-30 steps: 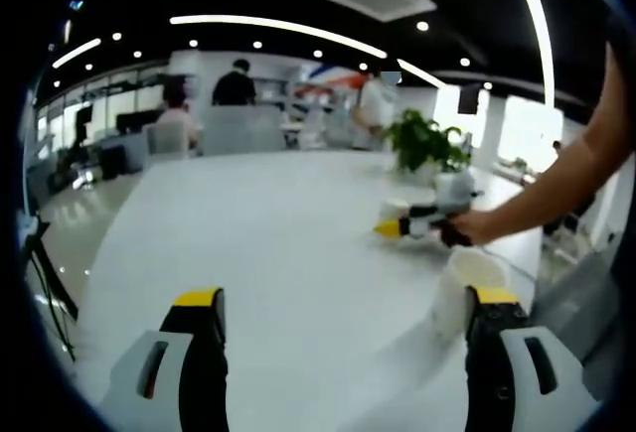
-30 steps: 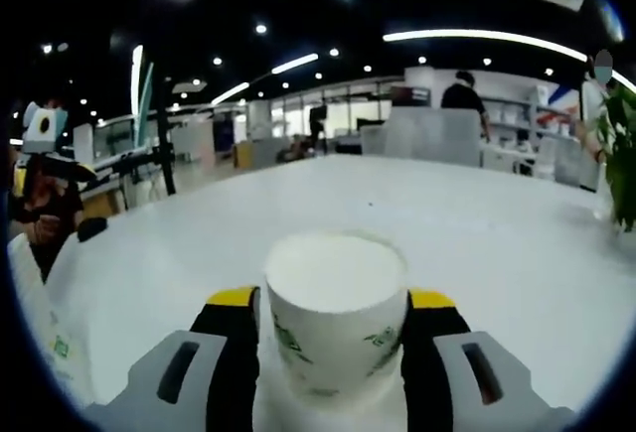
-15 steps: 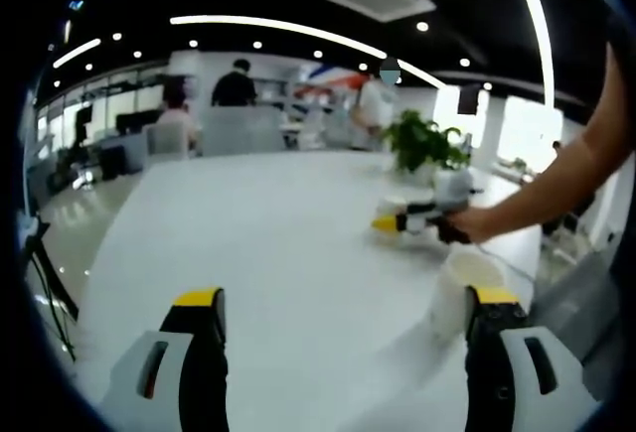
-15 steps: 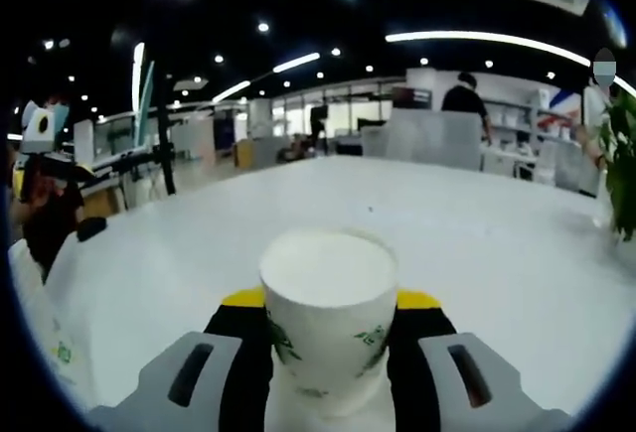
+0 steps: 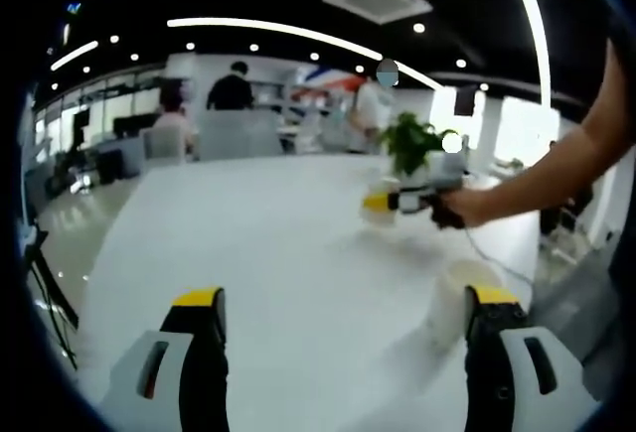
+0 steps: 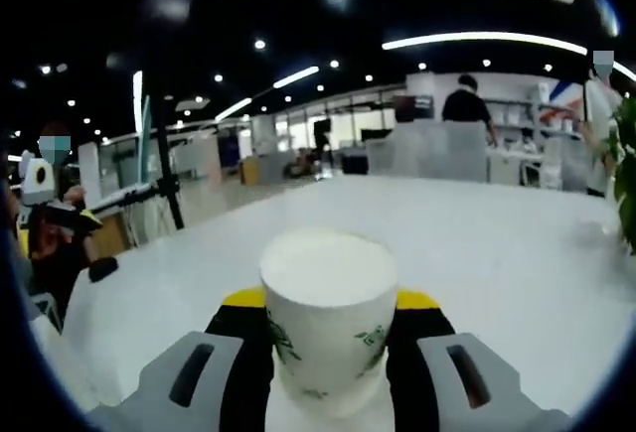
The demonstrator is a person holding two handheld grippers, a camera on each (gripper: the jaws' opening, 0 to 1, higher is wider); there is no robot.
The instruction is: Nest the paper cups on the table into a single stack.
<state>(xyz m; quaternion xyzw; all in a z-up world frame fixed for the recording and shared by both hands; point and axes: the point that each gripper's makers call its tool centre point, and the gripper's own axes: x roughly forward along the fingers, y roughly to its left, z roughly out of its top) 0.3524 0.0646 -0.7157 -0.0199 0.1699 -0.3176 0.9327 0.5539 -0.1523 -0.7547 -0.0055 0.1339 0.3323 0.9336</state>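
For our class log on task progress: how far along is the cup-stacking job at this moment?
Done: no stack shows yet. In hand: the right gripper is shut on a paper cup, and in the left gripper view it hangs clear above the table. Left: a second cup stands loose by the open left gripper, so the held cup has yet to be nested with it.

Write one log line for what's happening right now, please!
right gripper: shut on paper cup | left gripper: open | second paper cup: on table, beside left gripper
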